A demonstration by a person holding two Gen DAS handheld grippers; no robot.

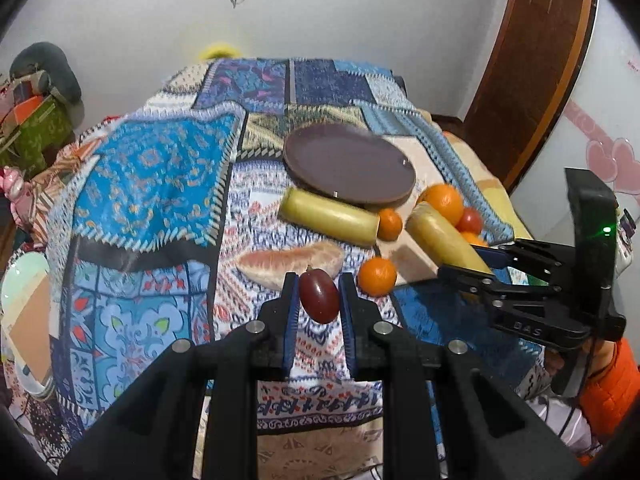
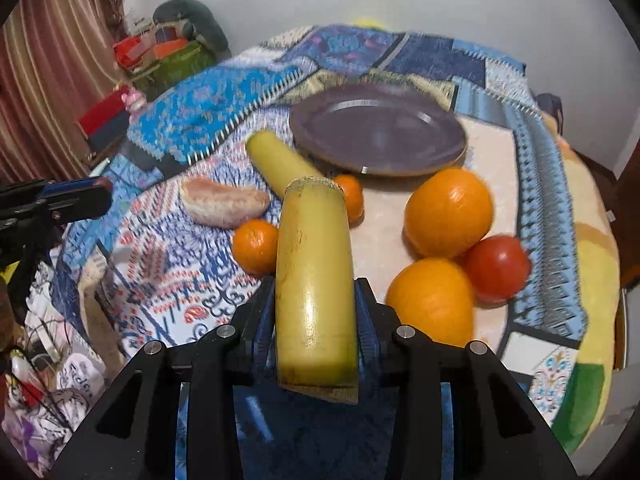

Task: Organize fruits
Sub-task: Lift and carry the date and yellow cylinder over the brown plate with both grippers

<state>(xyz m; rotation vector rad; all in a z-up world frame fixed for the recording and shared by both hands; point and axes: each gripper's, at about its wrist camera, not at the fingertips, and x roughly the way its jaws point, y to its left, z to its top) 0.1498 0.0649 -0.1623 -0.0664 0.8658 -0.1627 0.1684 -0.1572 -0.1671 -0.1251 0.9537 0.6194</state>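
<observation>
Dark red grape [image 1: 319,295], yellow cane piece [image 2: 316,300], both gripped.

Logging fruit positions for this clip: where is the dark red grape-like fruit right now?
In the left wrist view, the dark red fruit sits between the left gripper fingers, low centre, just in front of the pomelo wedge and left of a small orange.

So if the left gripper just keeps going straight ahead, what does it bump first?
Probably the pale pomelo wedge, lying just beyond the dark red fruit held between the left gripper's jaws. Depth is hard to judge; if it passes above, the brown plate comes next.
</observation>
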